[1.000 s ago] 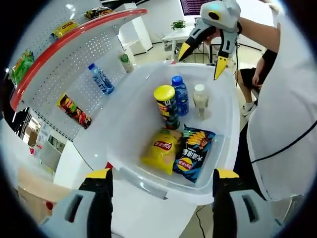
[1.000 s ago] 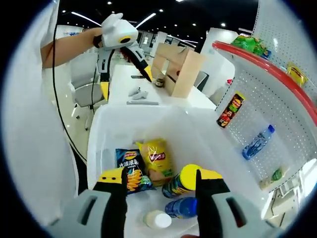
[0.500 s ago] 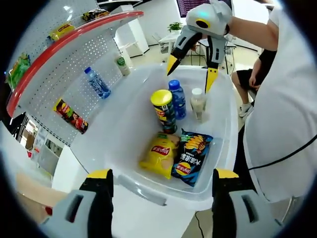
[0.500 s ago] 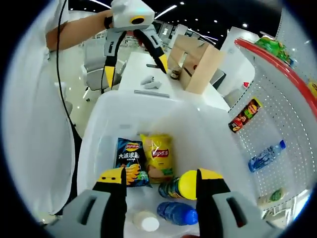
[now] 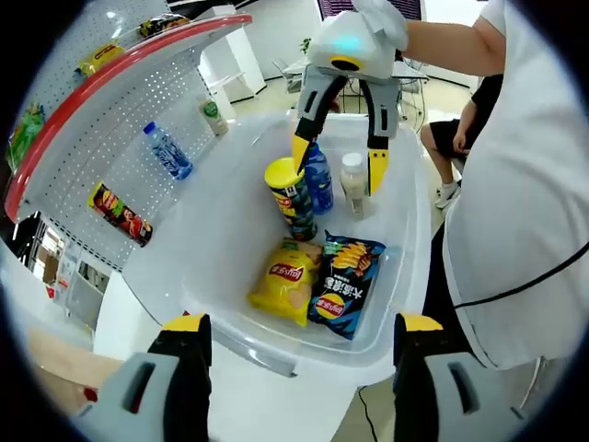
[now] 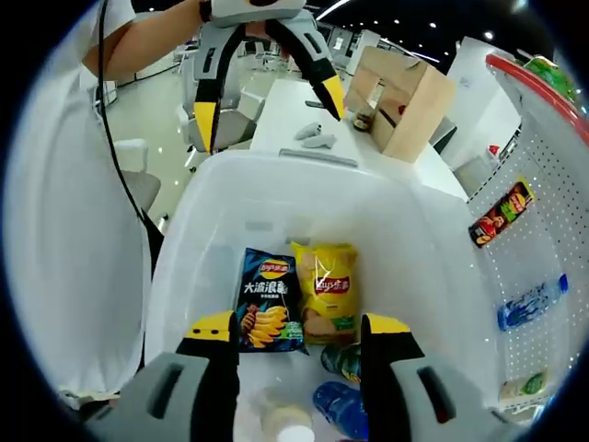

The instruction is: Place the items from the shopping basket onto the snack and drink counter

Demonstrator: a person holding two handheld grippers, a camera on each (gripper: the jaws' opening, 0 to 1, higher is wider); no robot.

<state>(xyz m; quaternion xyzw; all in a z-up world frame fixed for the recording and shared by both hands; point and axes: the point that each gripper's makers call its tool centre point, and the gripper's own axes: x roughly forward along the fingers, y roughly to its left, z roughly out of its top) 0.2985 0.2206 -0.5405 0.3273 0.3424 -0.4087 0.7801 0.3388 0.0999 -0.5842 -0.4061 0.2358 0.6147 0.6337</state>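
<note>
A translucent white shopping basket (image 5: 217, 241) holds a yellow-lidded chip can (image 5: 290, 197), a blue bottle (image 5: 318, 177), a white-capped pale bottle (image 5: 352, 182), a yellow chip bag (image 5: 285, 282) and a dark blue chip bag (image 5: 339, 287). My right gripper (image 5: 339, 163) hangs open inside the basket, its yellow tips straddling the two bottles. My left gripper (image 5: 302, 324) is open at the basket's near rim, holding nothing. In the right gripper view, the right gripper (image 6: 299, 330) is open above the blue bag (image 6: 269, 311), yellow bag (image 6: 327, 290) and can (image 6: 345, 361). The left gripper (image 6: 269, 110) stands open beyond the basket (image 6: 313, 168).
A white pegboard counter with a red-edged shelf (image 5: 101, 83) carries a water bottle (image 5: 167, 152), a chip can (image 5: 118, 212) and a green-capped bottle (image 5: 213, 118). A cardboard box (image 6: 405, 99) sits on a white table. The person's white-clothed body (image 5: 515, 230) is close beside the basket.
My right gripper has come down from above the far rim into the basket, over the bottles. The left gripper has stayed at the near rim, open.
</note>
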